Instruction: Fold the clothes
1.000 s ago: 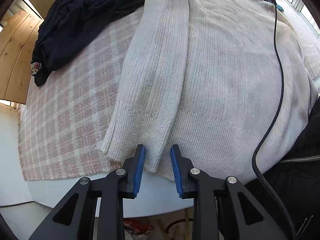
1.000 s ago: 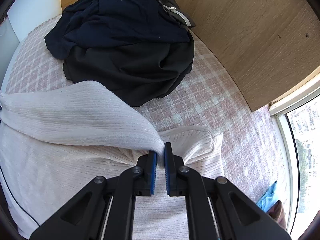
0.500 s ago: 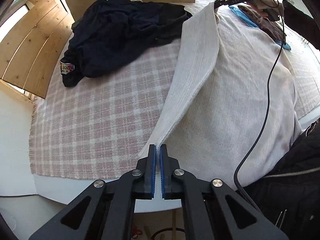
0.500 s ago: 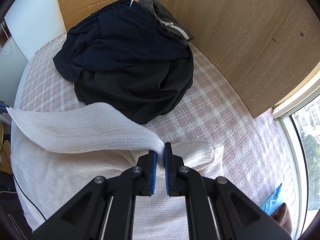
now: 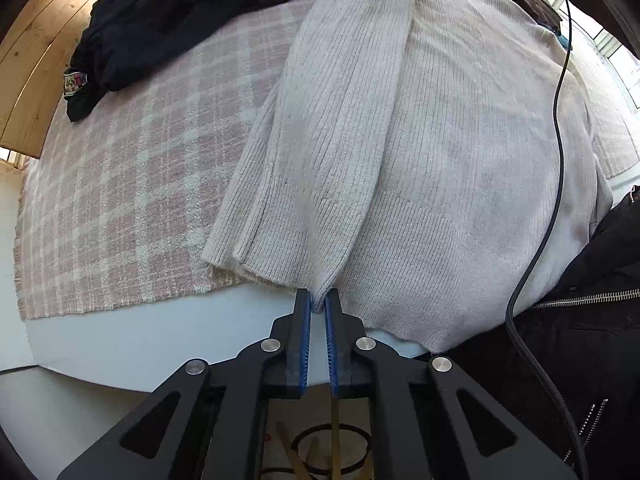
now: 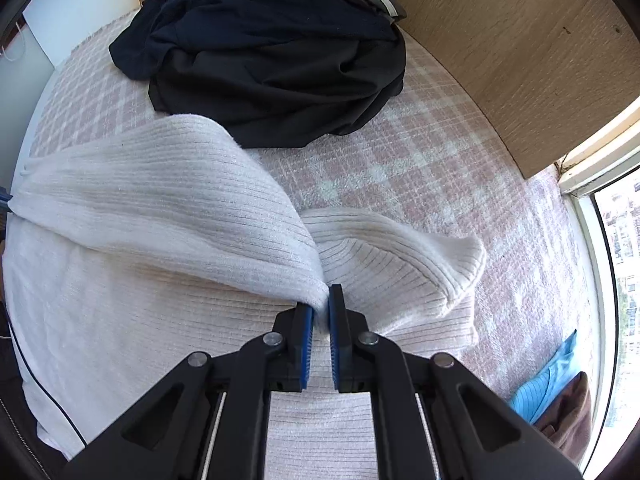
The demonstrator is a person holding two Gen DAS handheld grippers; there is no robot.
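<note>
A white ribbed sweater [image 5: 460,160] lies flat on a pink plaid blanket [image 5: 120,180]. Its side panel is folded inward over the body. My left gripper [image 5: 319,308] sits at the near hem, over the table edge. A corner of that fold is pinched between its blue pads, and the jaws are opening. In the right wrist view my right gripper [image 6: 322,312] is shut on the far end of the same fold of the sweater [image 6: 160,208]. A folded sleeve [image 6: 400,264] lies just right of it.
A heap of dark clothes [image 6: 272,60] sits at the back of the blanket, against a wooden panel [image 6: 520,60]. A black cable [image 5: 560,160] crosses the sweater. A person's black jacket [image 5: 580,340] is at the right. Blue and brown garments [image 6: 552,392] lie near the window.
The left gripper closed on the hem corner and lifted the fold taut with the right. Now the fold has come down onto the sweater body and both grippers sit lower.
</note>
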